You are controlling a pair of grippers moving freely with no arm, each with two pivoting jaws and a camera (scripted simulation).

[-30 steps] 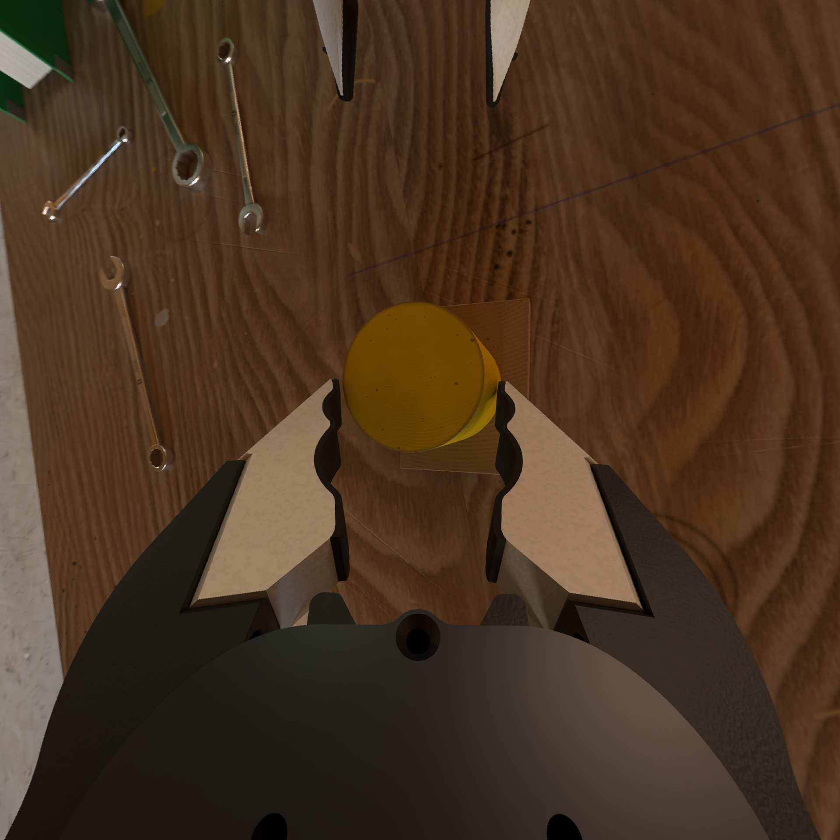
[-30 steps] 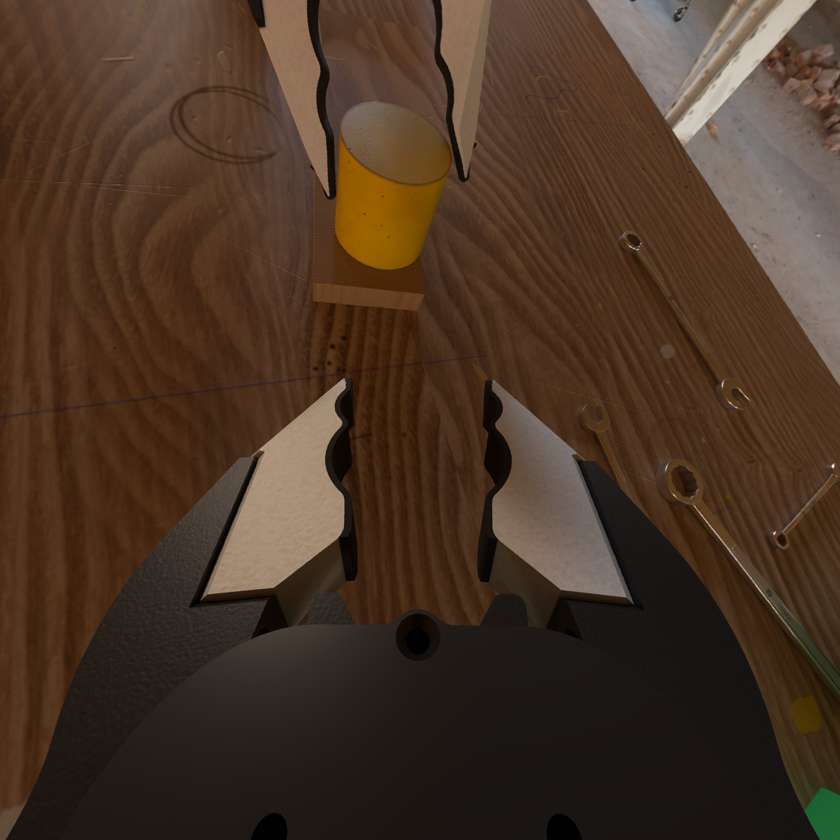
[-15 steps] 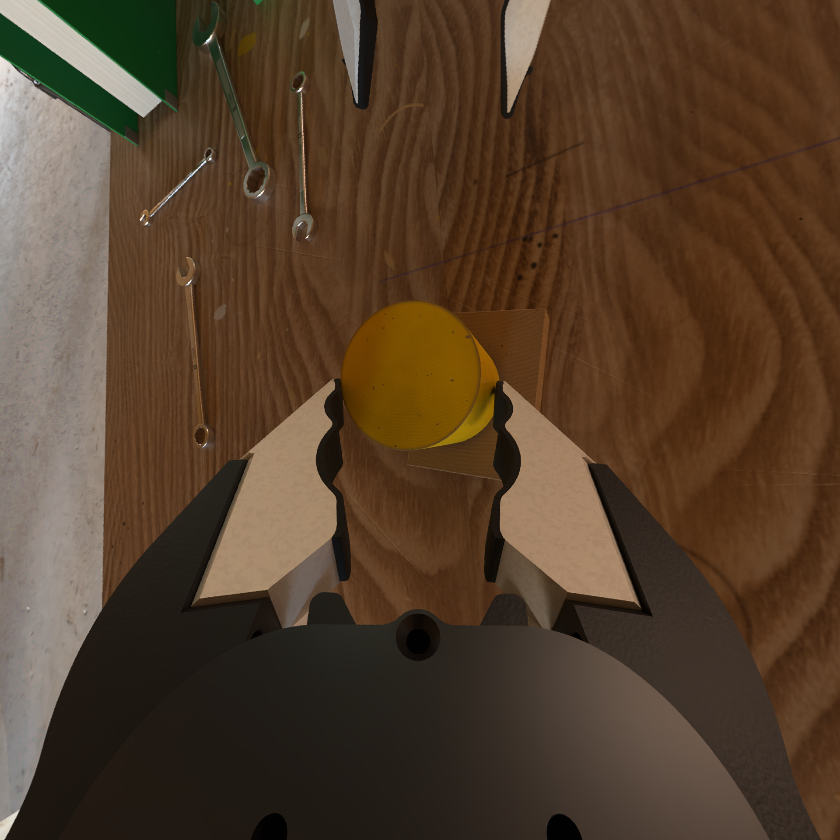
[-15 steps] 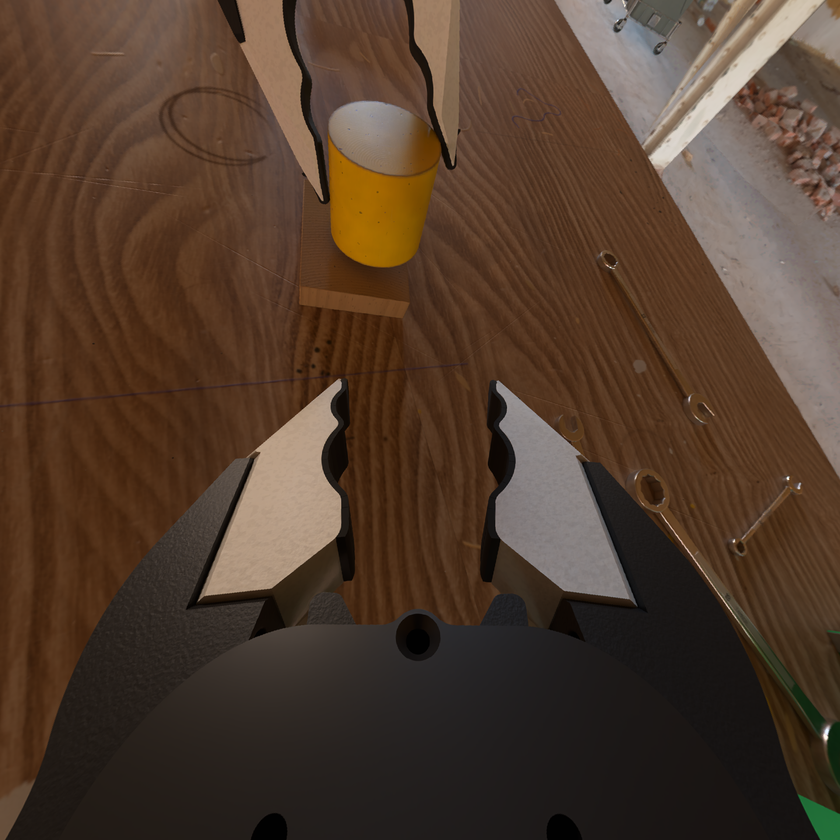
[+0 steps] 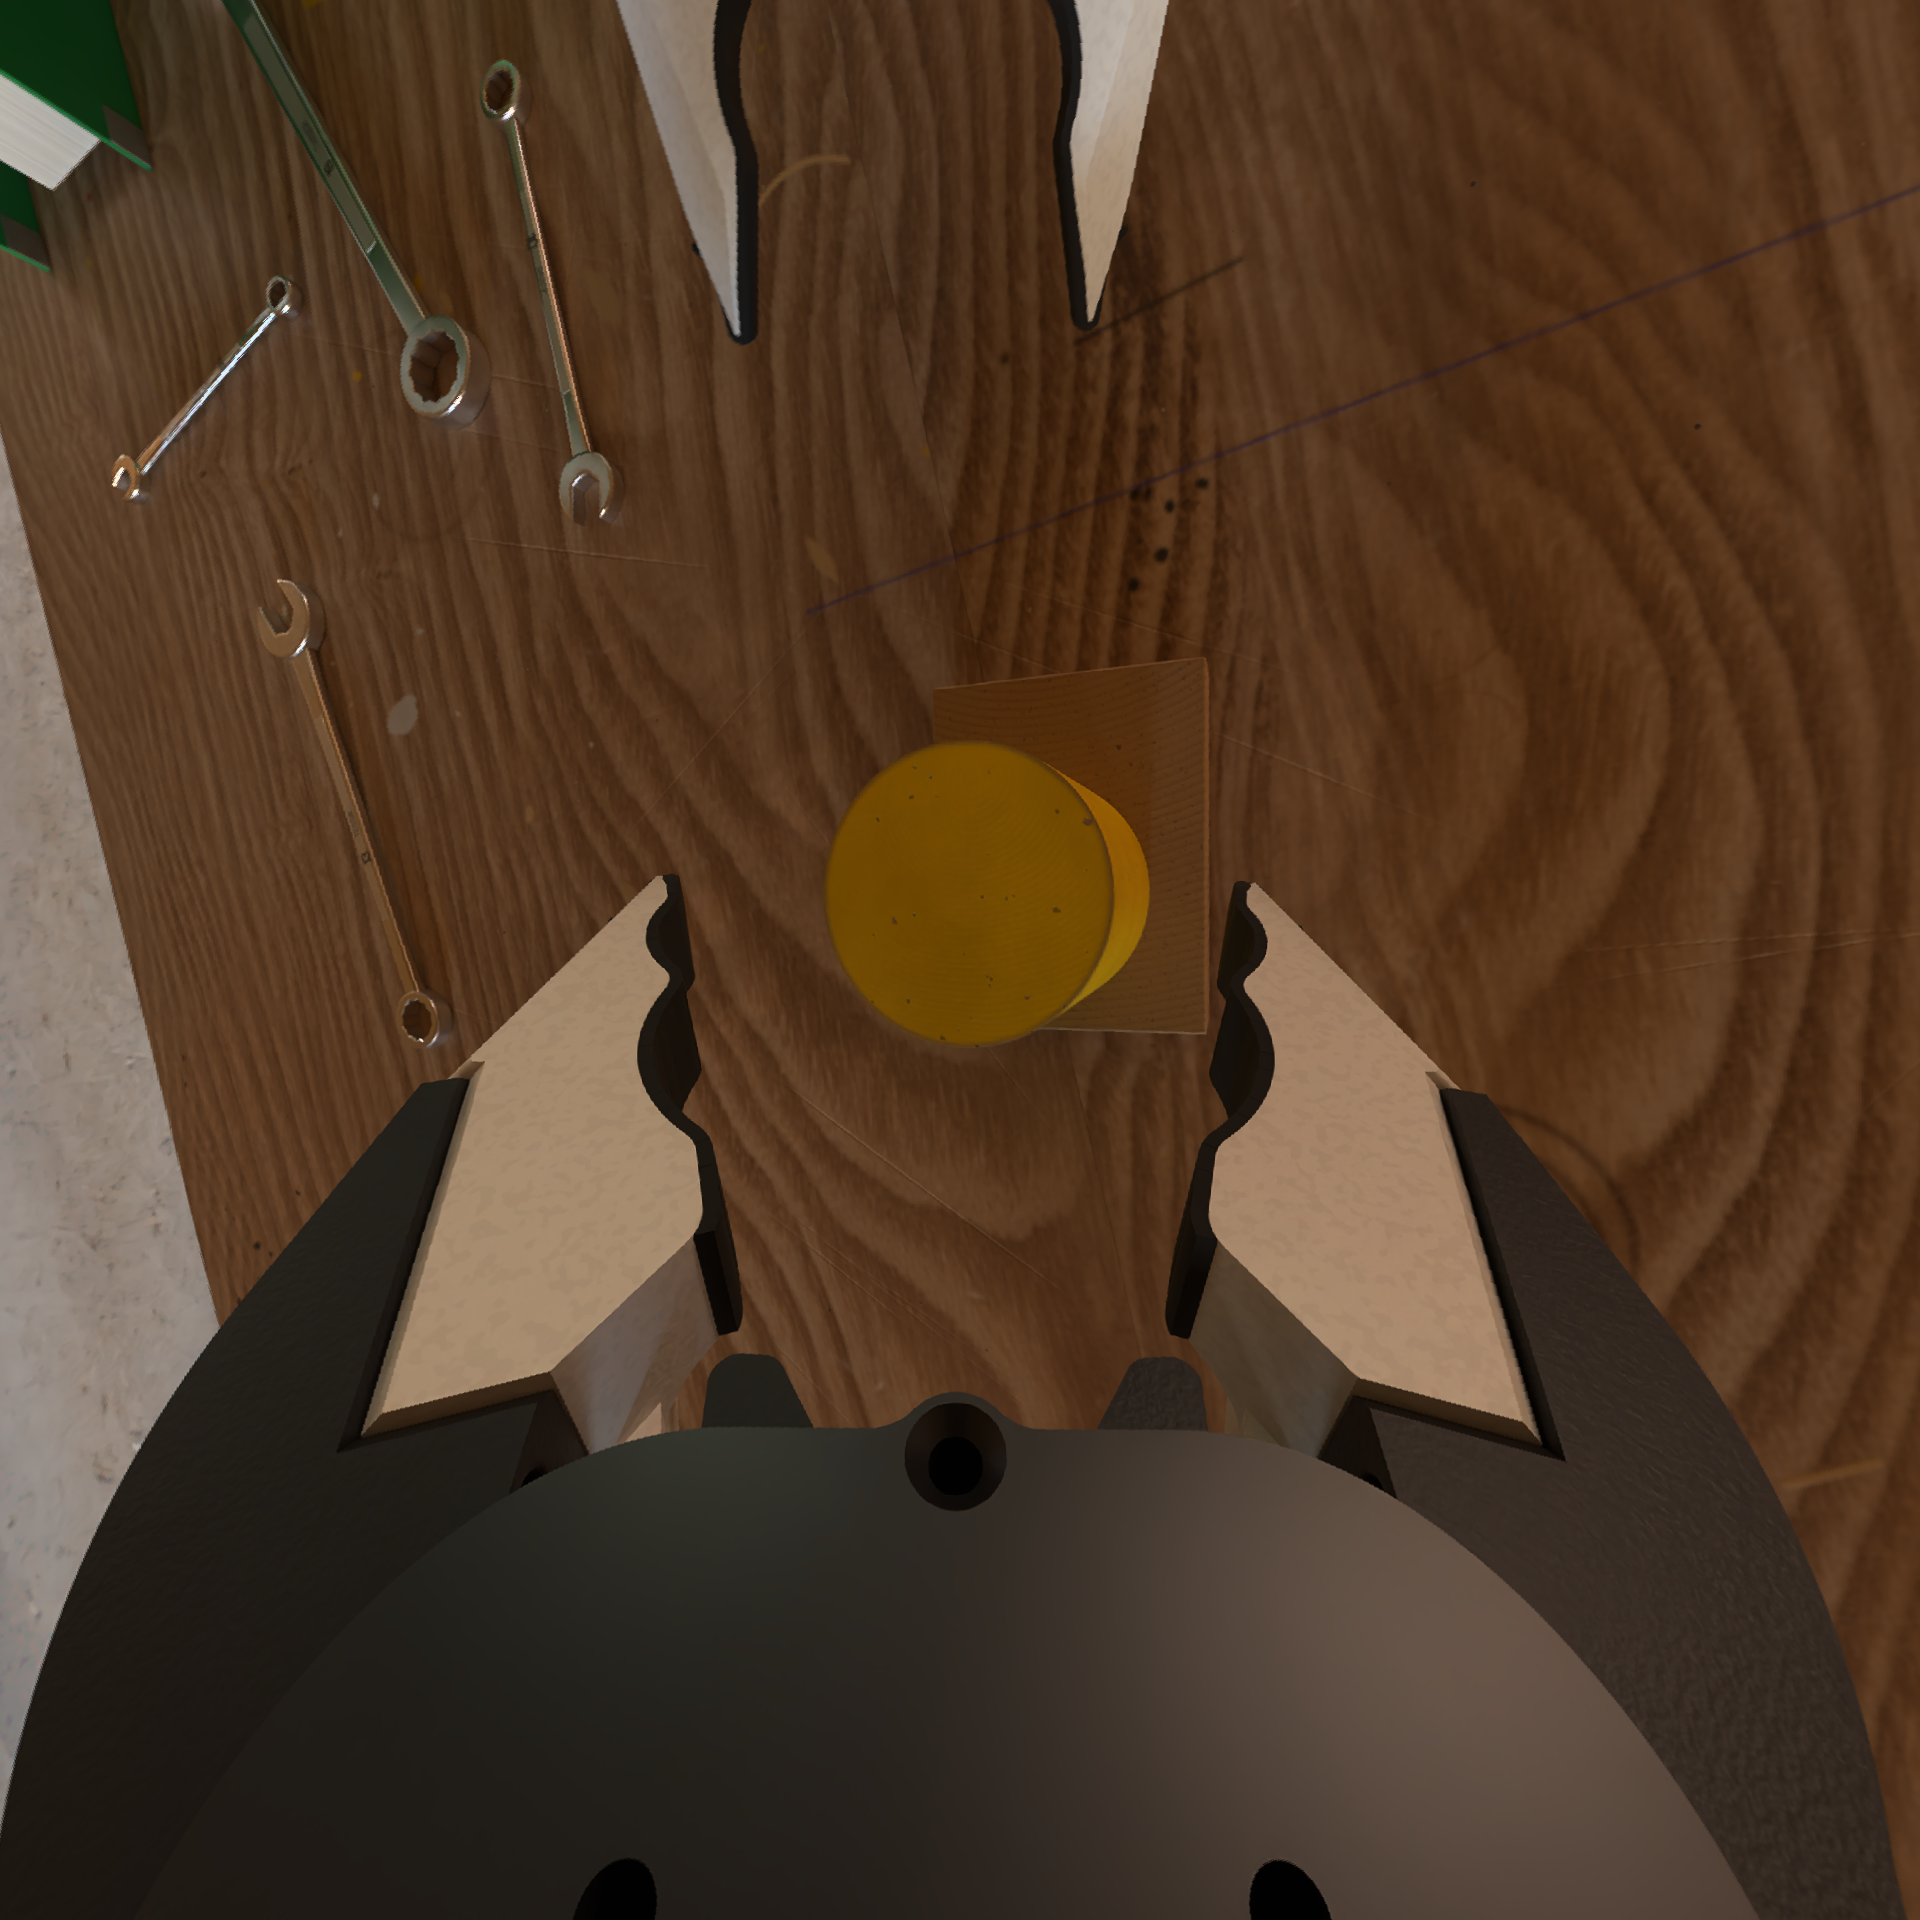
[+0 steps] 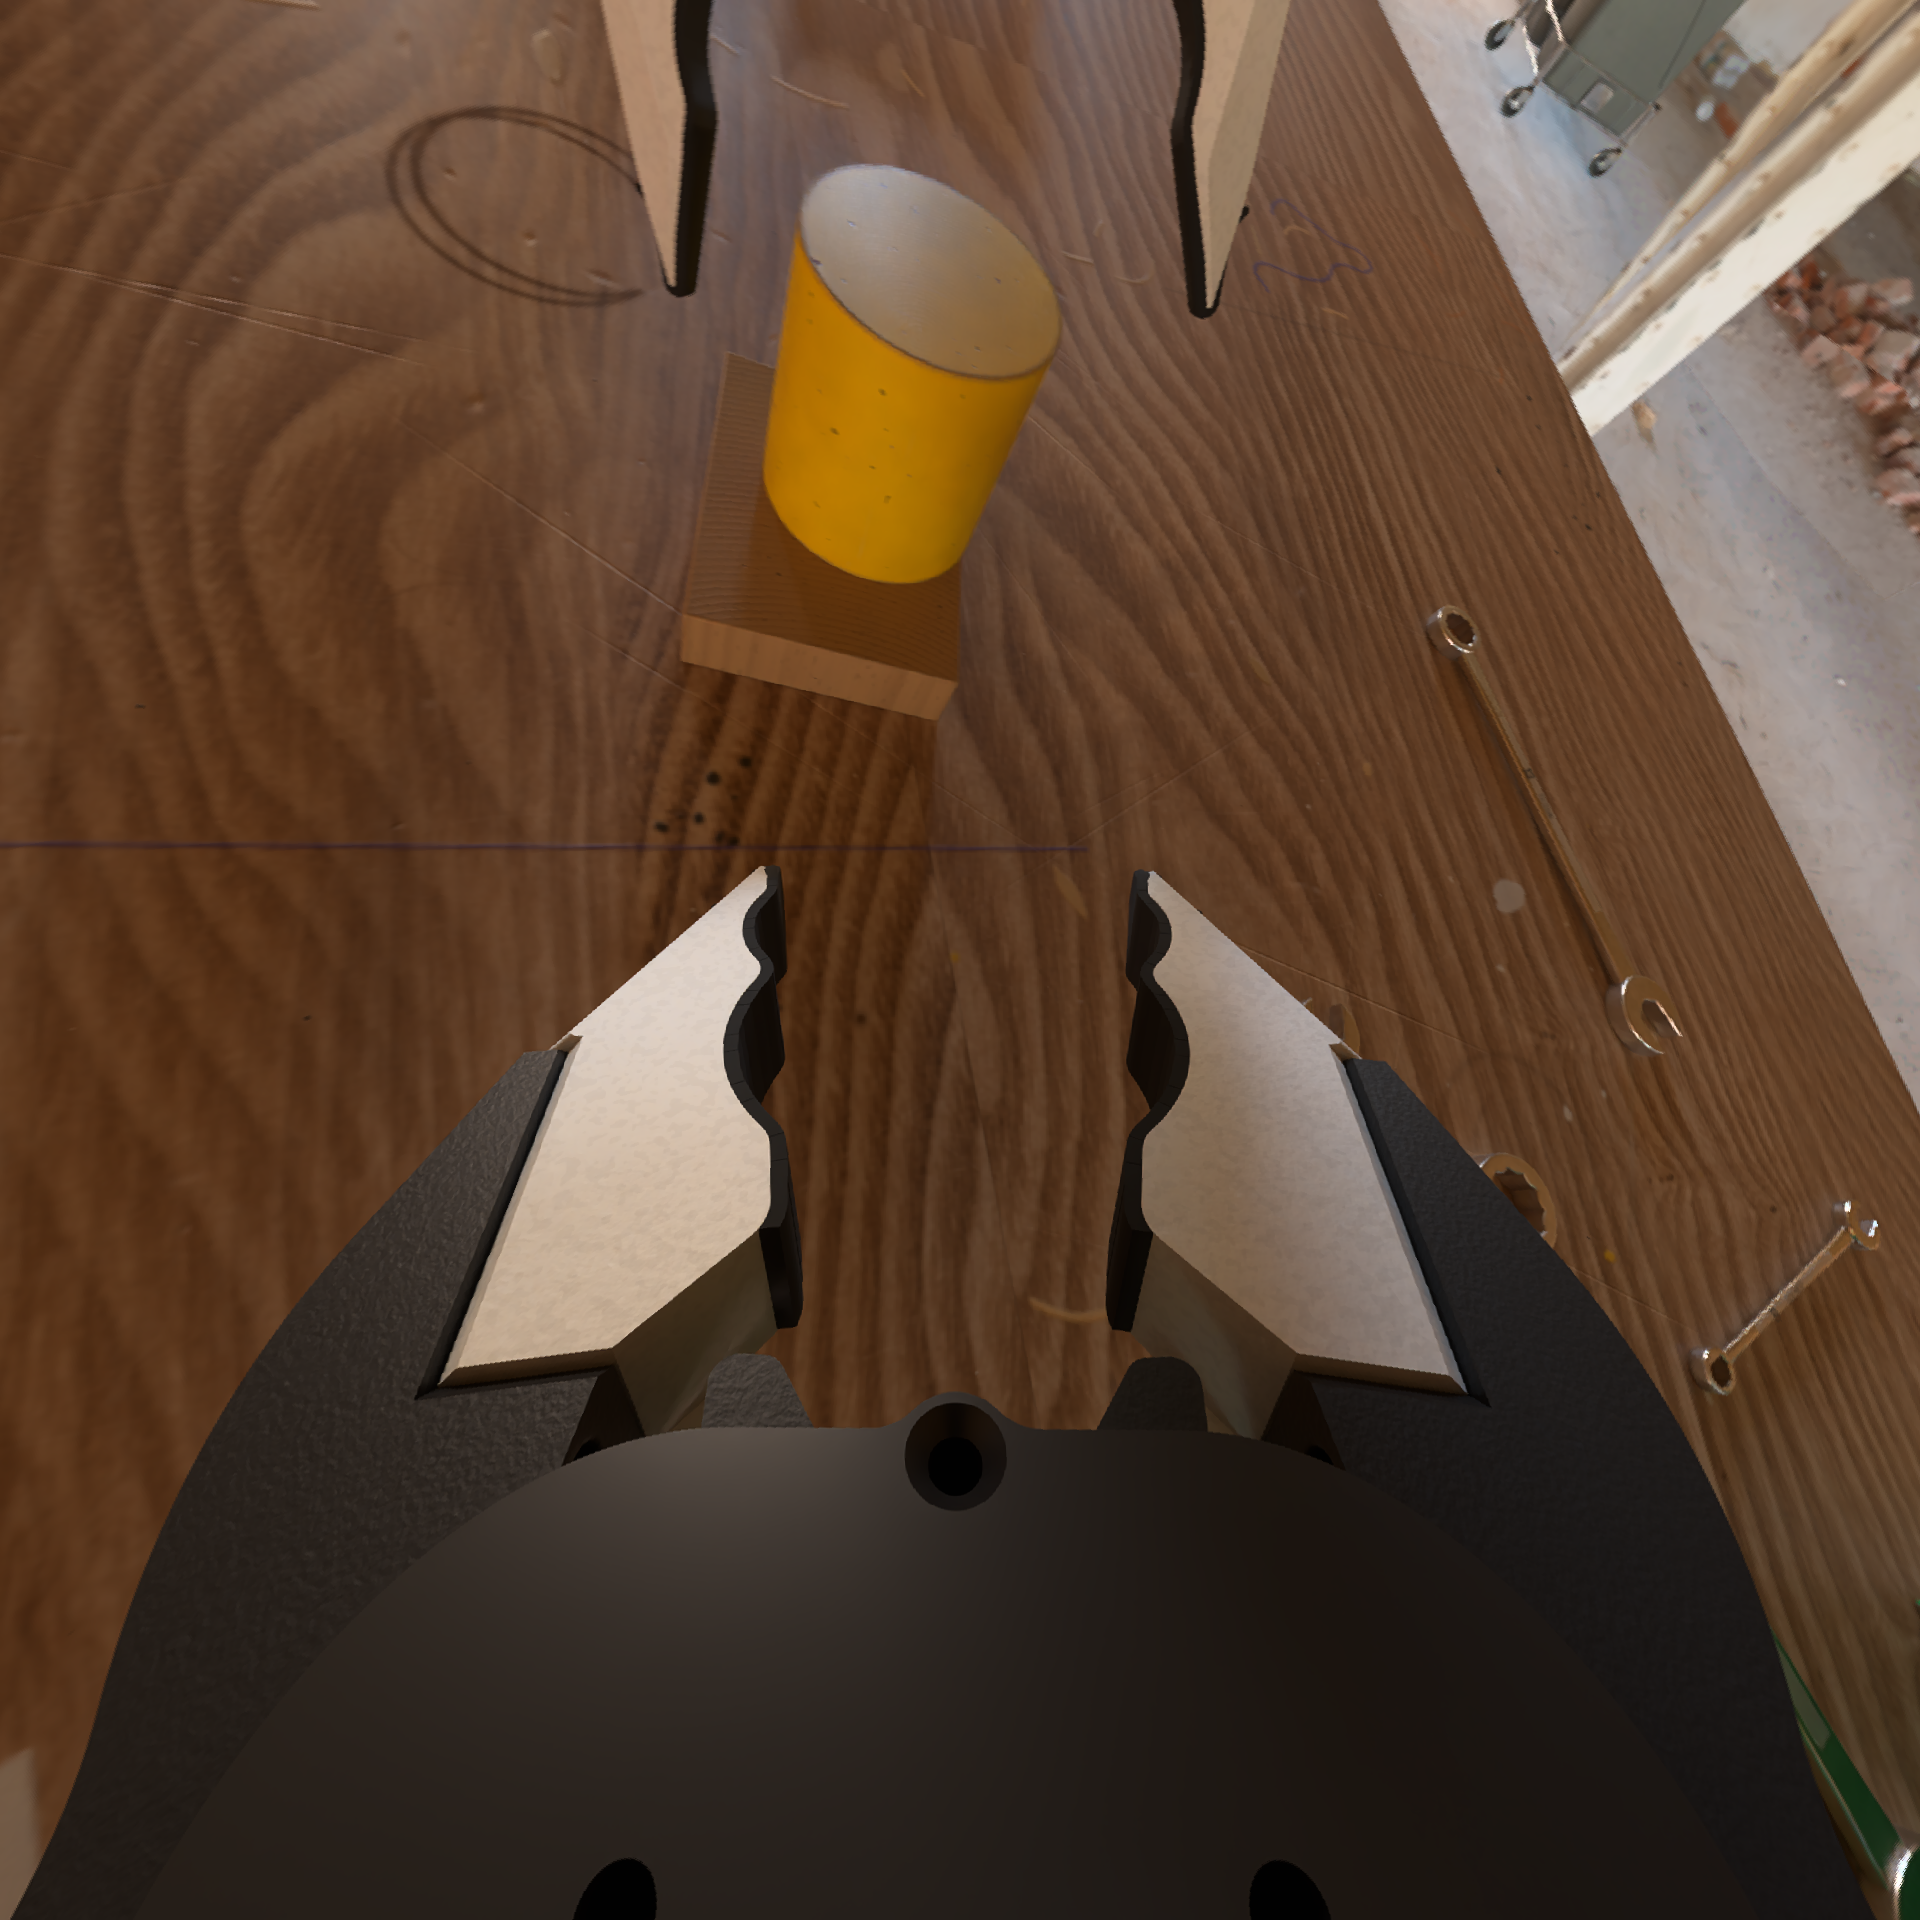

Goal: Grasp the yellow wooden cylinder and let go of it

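The yellow wooden cylinder (image 5: 966,894) stands a little tilted on a small flat wooden block (image 5: 1174,790) on the wooden table. My left gripper (image 5: 956,885) is open wide above it, with a fingertip on each side and clear gaps to the cylinder. In the right wrist view the cylinder (image 6: 894,416) leans to the right on the block (image 6: 810,644), below the left gripper (image 6: 942,296). My right gripper (image 6: 956,875) is open and empty, a short way in front of the block. It also shows at the top of the left wrist view (image 5: 914,327).
Several wrenches (image 5: 343,790) lie on the table to the left of the cylinder, near a green book (image 5: 52,104). In the right wrist view the wrenches (image 6: 1548,821) lie near the table's right edge (image 6: 1662,582), with the floor beyond.
My left gripper was shut on the cylinder and has opened wide. The cylinder is free and now sits tilted on the block. The right gripper has moved a little closer.
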